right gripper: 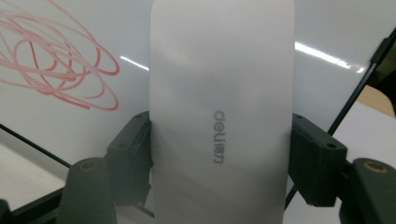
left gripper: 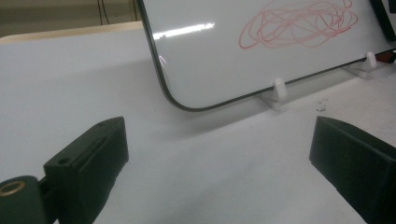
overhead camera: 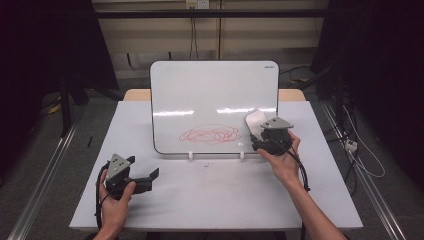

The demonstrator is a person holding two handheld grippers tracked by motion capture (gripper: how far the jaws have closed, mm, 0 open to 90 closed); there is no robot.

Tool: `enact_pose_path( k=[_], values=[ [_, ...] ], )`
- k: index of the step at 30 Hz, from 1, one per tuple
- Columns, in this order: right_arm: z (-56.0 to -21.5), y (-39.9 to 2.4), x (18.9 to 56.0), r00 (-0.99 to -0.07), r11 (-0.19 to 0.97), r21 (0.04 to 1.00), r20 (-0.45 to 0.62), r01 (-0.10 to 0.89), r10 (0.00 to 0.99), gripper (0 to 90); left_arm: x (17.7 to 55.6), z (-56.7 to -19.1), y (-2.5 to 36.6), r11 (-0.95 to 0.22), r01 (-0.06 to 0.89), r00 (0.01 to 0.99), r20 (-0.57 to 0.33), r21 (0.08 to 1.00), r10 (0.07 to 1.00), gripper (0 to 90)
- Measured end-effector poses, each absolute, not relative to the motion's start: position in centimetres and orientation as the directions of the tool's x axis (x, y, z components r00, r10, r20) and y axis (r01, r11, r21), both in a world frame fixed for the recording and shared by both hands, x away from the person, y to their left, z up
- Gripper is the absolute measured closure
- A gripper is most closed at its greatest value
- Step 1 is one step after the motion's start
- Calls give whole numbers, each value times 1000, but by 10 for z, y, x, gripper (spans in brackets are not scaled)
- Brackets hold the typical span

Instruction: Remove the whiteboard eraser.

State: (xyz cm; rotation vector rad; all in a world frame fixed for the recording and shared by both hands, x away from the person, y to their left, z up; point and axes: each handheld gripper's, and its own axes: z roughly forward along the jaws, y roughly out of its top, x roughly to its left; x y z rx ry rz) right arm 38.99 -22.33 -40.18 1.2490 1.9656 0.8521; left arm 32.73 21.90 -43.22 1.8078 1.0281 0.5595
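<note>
At the centre of the high view a whiteboard (overhead camera: 214, 105) stands tilted on two small white feet (left gripper: 279, 88) on the surface (overhead camera: 215, 195), a red scribble (overhead camera: 210, 134) low on its face. The right gripper (overhead camera: 257, 131), jaws clamped on a white eraser (right gripper: 222, 107), holds it against the board just right of the scribble; the eraser's bottom end is cut off in the right gripper view. The left gripper (overhead camera: 145, 172) rests at lower left, jaws wide apart and empty.

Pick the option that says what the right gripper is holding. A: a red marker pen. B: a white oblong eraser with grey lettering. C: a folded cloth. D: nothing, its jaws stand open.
B: in the right gripper view the right gripper has its black jaws pressed on both sides of a white oblong eraser with grey lettering, beside the red scribble on the white board.
</note>
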Motion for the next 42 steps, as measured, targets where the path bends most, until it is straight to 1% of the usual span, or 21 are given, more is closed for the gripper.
enact_pose_path(
  k=[4,11,14,22,34,42],
  values=[
    [-400,-228,389,-346,304,807,-133,506,929,316,327,-432,219,-198,404,542,-59,893,838,45],
    [-400,-230,388,-366,282,815,-93,506,926,316,327,-433,219,-201,406,539,-56,892,840,46],
    [-397,-229,385,-371,286,824,-99,490,923,316,326,-433,220,-192,409,540,-66,892,839,44],
    [-387,-231,374,-390,272,854,-89,444,916,316,328,-435,222,-201,416,534,-60,887,843,44],
    [-383,-230,361,-406,276,875,-101,398,908,316,328,-435,222,-199,415,527,-57,888,848,44],
    [-382,-217,354,-445,313,877,-131,365,886,316,326,-433,221,-200,413,531,-56,889,845,44]
  ],
)
